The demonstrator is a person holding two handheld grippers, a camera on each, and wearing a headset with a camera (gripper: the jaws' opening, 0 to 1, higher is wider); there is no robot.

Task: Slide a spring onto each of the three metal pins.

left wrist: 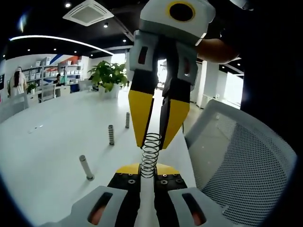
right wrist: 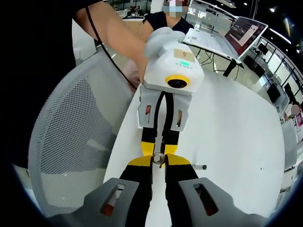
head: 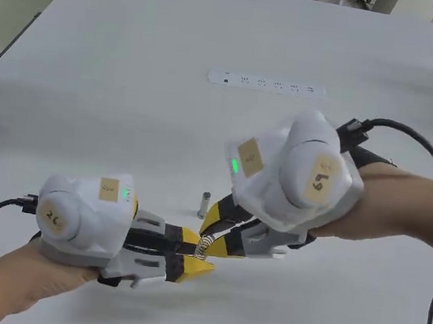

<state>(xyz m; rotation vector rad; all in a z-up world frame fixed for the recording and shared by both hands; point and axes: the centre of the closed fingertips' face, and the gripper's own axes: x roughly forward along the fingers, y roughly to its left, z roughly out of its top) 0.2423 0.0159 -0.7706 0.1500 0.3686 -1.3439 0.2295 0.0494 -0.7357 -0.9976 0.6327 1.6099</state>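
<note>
A short steel spring (head: 205, 245) hangs between my two grippers just above the white table. My left gripper (head: 196, 263) comes in from the lower left, my right gripper (head: 214, 237) from the right, tips meeting. In the left gripper view, my left gripper (left wrist: 147, 171) is shut on the near end of the spring (left wrist: 150, 152) and the right gripper (left wrist: 154, 138) pinches its far end. A bare pin (left wrist: 86, 167) stands on the table, with two pins wearing springs (left wrist: 111, 135) (left wrist: 127, 120) behind it. One pin (head: 204, 204) stands just beyond the tips.
A white power strip (head: 266, 83) lies farther back on the table (head: 132, 88). A grey mesh chair (left wrist: 241, 161) stands off the table's edge, close to the grippers. A laptop (right wrist: 241, 30) sits at the table's other side. Cables trail from both grippers.
</note>
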